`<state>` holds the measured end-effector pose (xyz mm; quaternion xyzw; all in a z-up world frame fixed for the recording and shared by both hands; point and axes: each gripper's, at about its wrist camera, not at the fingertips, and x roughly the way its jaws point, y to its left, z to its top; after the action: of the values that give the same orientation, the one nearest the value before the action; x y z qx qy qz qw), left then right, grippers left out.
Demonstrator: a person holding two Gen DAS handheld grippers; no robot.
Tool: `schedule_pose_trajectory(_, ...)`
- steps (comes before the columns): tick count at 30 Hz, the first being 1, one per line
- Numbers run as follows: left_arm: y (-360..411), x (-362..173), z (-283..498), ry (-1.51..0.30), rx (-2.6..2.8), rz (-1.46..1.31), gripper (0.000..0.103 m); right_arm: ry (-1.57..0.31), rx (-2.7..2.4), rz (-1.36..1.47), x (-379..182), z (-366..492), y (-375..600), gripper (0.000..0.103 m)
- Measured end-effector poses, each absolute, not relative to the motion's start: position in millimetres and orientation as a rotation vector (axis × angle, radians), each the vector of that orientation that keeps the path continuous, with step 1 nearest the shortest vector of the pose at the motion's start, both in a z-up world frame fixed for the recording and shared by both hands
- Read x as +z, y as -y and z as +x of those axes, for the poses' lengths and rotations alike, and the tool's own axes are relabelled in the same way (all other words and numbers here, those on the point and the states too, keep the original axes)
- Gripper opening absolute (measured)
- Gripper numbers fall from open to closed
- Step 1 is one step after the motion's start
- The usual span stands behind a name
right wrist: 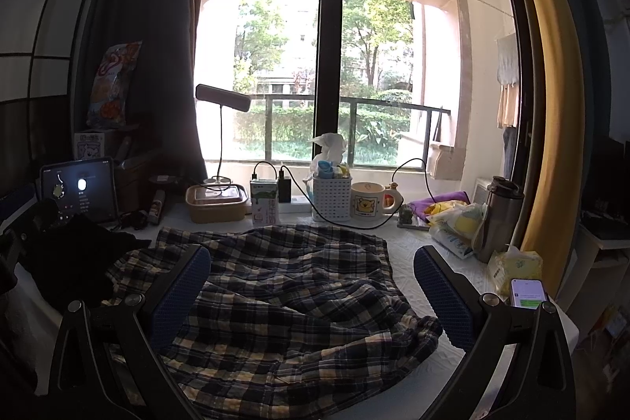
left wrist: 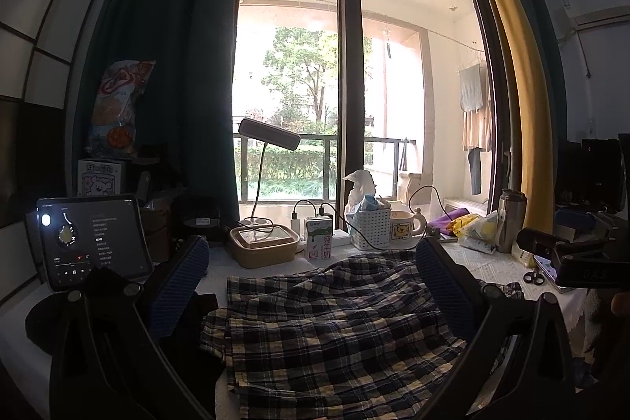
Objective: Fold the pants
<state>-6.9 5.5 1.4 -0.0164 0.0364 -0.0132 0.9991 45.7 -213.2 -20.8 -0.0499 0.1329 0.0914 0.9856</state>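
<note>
The plaid pants (left wrist: 334, 333) lie rumpled on the white table (left wrist: 496, 266), dark blue with cream checks. In the left wrist view my left gripper (left wrist: 311, 262) is open, its blue-padded fingers spread wide above the pants, holding nothing. In the right wrist view the pants (right wrist: 283, 298) spread across the table with a bunched fold at the lower right. My right gripper (right wrist: 311, 270) is open too, above the middle of the pants, empty. The right gripper body (left wrist: 571, 254) shows at the right edge of the left wrist view.
Along the window: a tablet (right wrist: 78, 189), a lamp (right wrist: 222, 97), a lunch box (right wrist: 216, 201), a milk carton (right wrist: 264, 201), a white basket (right wrist: 331, 197), a bear mug (right wrist: 368, 203), a steel flask (right wrist: 500, 219). A phone (right wrist: 527, 294) and a dark garment (right wrist: 75, 254) flank the pants.
</note>
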Motion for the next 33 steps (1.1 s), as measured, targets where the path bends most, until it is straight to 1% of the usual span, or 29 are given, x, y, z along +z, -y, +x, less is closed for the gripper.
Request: schedule_pose_trajectory(33, -9.0, -0.8, -5.3, -0.069, -0.022, -0.048, 0.103, -0.284, 0.191, -0.109, -23.4, 50.4, 210.2, 0.103)
